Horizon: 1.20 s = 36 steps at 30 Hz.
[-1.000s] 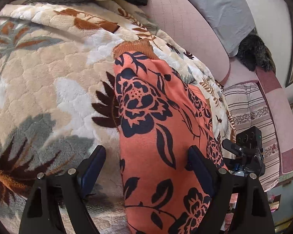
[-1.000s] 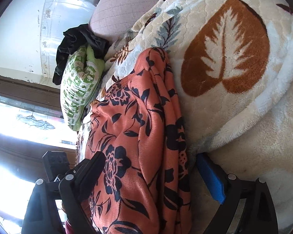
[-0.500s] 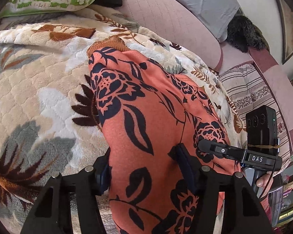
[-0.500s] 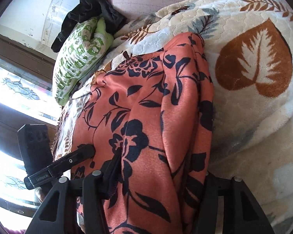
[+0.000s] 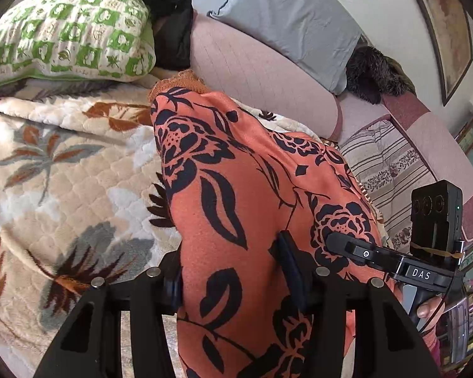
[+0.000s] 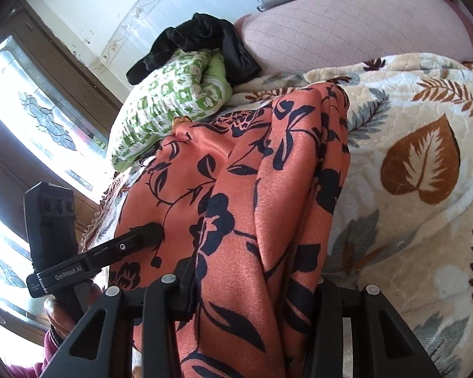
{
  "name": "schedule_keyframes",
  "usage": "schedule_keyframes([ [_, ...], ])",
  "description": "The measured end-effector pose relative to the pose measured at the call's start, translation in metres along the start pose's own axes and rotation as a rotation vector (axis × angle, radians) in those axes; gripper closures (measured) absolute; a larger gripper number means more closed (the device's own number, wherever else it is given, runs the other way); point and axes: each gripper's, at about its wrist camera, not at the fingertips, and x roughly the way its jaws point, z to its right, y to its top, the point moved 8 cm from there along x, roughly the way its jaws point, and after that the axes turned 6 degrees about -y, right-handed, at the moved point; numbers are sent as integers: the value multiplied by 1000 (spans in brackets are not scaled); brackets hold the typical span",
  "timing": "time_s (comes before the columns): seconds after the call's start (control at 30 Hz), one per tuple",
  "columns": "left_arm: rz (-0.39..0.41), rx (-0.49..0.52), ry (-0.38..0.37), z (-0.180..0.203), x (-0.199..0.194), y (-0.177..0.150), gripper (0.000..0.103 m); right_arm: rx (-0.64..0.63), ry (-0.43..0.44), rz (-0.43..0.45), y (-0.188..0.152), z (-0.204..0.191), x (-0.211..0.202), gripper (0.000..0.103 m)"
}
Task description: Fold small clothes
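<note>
An orange garment with a black flower print lies lengthwise on a leaf-patterned blanket, its ribbed orange cuff at the far end. My left gripper is shut on the near end of the garment and lifts it. My right gripper is shut on the same garment, bunched in folds between its fingers. Each gripper shows in the other's view, the right one at the garment's right edge, the left one at its left edge.
A green and white patterned pillow with a black cloth on it lies at the far end. A pink sofa back, a grey cushion and a striped cushion stand behind. A window is at left.
Both grippers went from open around the garment to shut on it. They have lifted its near end, and the far part now rises off the blanket.
</note>
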Motion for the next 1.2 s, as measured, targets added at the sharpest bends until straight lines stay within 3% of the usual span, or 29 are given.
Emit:
schedule_keyframes([
  [0.2,46,29,45,-5,-44,-5,50,-12,43,43,-7,-42,-14,59],
  [0.53,80,36,119,-20,-91,-28,50,-28,76,41,-35,-86,-14,59],
  [0.8,32,36,192,-34,-90,-51,50,-8,52,18,-56,-96,3,59],
  [1.2,-92,54,330,-57,-68,-97,49,74,13,-88,-108,-76,43,59],
])
